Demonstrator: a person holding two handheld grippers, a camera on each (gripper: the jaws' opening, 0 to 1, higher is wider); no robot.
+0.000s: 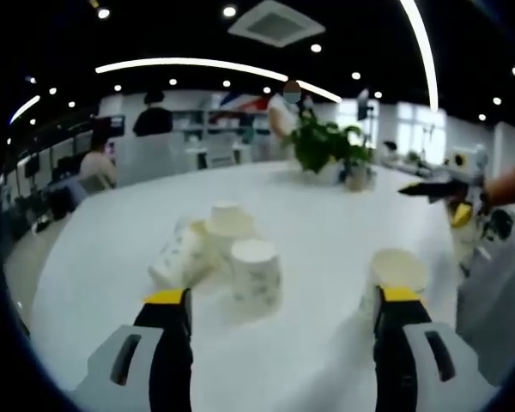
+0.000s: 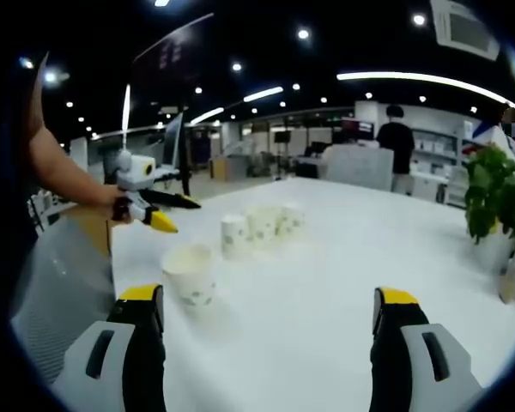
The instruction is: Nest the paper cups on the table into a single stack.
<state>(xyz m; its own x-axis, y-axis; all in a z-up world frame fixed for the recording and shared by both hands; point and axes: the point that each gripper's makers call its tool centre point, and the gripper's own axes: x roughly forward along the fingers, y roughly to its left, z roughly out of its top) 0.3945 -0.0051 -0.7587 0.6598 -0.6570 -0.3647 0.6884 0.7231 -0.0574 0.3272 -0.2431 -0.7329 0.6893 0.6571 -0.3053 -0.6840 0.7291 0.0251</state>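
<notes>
paper cups [image 1: 227, 249] white, faintly patterned; clustered, one [image 1: 397, 273] apart.

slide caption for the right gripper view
Open right gripper faces an upright paper cup and clustered cups on a white table.

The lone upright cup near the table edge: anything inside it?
The lone cup stands mouth-up apart from the cup cluster. Its rim and upper inner wall look bare; the bottom is hidden by its own wall.
</notes>
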